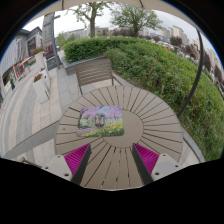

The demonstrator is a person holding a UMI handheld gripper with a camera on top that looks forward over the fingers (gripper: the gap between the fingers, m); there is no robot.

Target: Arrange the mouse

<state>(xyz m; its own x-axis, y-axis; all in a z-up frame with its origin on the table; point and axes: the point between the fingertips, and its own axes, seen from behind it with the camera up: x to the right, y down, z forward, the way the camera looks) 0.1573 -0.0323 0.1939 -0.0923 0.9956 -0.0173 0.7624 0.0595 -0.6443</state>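
Round slatted wooden table point(150, 125), printed mat point(102, 121) on it, wooden chair point(95, 72) beyond, green hedge point(150, 60)

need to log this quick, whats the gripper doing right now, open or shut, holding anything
gripper: open, holding nothing, pink-padded fingers apart above the round slatted wooden table.

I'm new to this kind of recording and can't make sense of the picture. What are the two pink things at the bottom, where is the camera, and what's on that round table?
The camera rides on a handheld gripper that a person carries, looking forward along its two fingers. The pink pieces are the pads on those fingers. The fingers are open and hold nothing. Beneath and ahead of them is a round slatted wooden table outdoors. On it, just beyond the fingers, lies a flat rectangular printed mat. I cannot make out a mouse. Behind the table stands a chair, with a hedge beyond.
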